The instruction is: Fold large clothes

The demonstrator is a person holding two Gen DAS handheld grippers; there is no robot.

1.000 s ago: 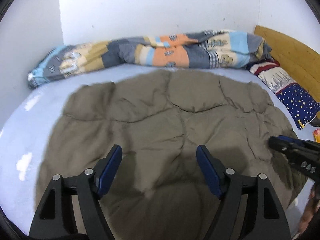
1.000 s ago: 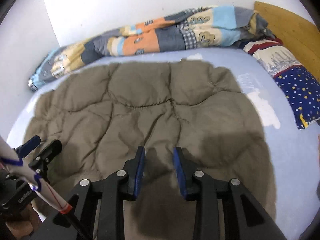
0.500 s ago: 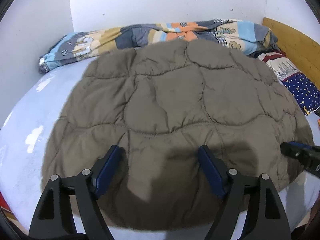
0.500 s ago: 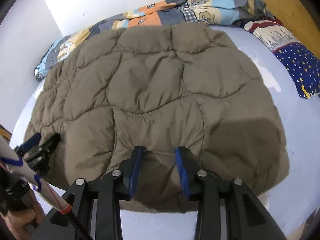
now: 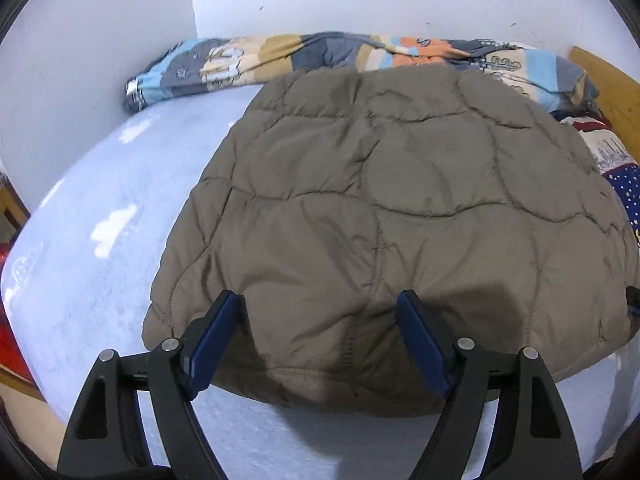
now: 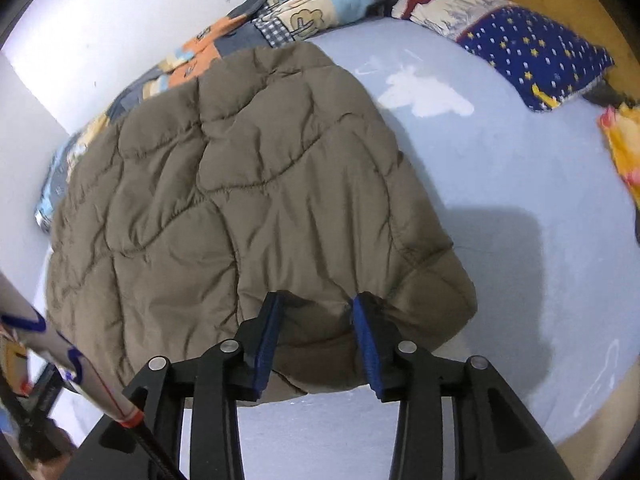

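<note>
Your quilted jacket (image 5: 400, 208) lies on the bed (image 5: 100, 240), near the front edge, its far side close to the patchwork duvet (image 5: 280, 56) bunched along the wall. Your left gripper (image 5: 320, 340) stands wide, its fingers (image 5: 420, 344) straddling the near hem with nothing pinched. Your right gripper (image 6: 316, 336) is narrower, fabric bulging between the blue pads — whether it truly grips or only frames the hem, I cannot tell.

What could go wrong: padded cloth is thick and slippery, so a shallow bite on the hem would likely slide out once you lift, and the near edge could drop off the bed front. With only one side gripped, the jacket would probably twist and fold crooked. Closing the left fingers on just the top layer would leave the under layer behind.

Around you: the starry pillow (image 6: 536, 56) sits well apart to the right, a yellow item (image 6: 624, 148) at the right edge. The duvet is the real obstacle — folding toward the wall could drape the jacket over it.
</note>
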